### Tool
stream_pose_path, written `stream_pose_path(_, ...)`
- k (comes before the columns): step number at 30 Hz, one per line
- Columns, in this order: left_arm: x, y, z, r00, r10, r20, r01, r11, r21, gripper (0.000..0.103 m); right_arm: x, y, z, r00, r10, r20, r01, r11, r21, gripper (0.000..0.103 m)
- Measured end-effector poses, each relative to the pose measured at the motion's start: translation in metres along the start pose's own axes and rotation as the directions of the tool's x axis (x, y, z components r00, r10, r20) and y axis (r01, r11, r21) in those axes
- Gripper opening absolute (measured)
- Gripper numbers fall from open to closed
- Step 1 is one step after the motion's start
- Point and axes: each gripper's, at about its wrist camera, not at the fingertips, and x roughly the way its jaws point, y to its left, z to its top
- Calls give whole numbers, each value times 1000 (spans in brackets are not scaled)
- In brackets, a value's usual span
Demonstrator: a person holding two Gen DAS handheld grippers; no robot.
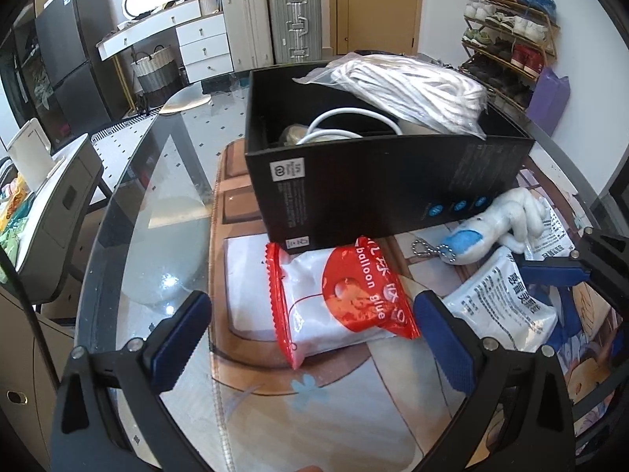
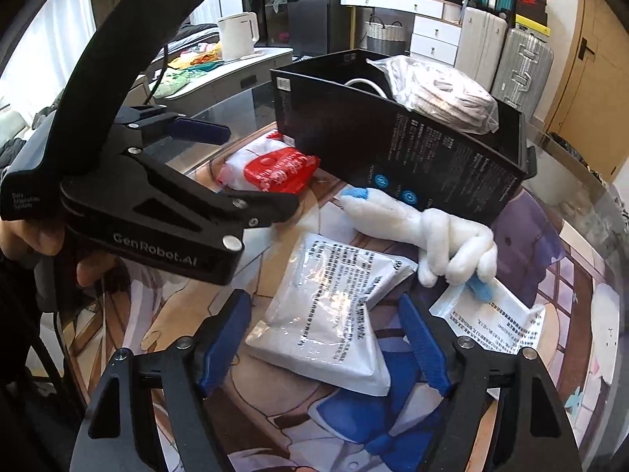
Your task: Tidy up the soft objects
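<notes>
A black box (image 1: 377,192) stands on the glass table and holds a bagged white rope bundle (image 1: 412,90) and a white cable (image 1: 338,126). A red-and-white "balloon glue" packet (image 1: 338,299) lies in front of it. My left gripper (image 1: 310,338) is open and empty around that packet's near end. A white-and-blue plush toy (image 2: 428,228) lies against the box. My right gripper (image 2: 326,334) is open over a white printed pouch (image 2: 330,318). A second printed pouch (image 2: 495,318) lies to the right. The left gripper (image 2: 251,165) also shows in the right wrist view.
A printed cartoon mat (image 1: 275,401) covers the glass table (image 1: 157,196). A side counter with a white kettle (image 2: 236,35) stands to the left. Suitcases (image 1: 271,23), white drawers (image 1: 204,47) and a shoe rack (image 1: 507,39) line the far wall.
</notes>
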Motion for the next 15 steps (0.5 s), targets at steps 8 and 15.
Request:
stream_pose_path(8,6,5,2,1000,-7,-29,6,999,-39,103,-6,-8,-5,1000,-5,10,5,1000,18,70)
stream_pose_path(15,3,4,1,1000,-22,-9,22,999,-41,86,-15,-10,-8,999,-10,31,9,1000,28,55)
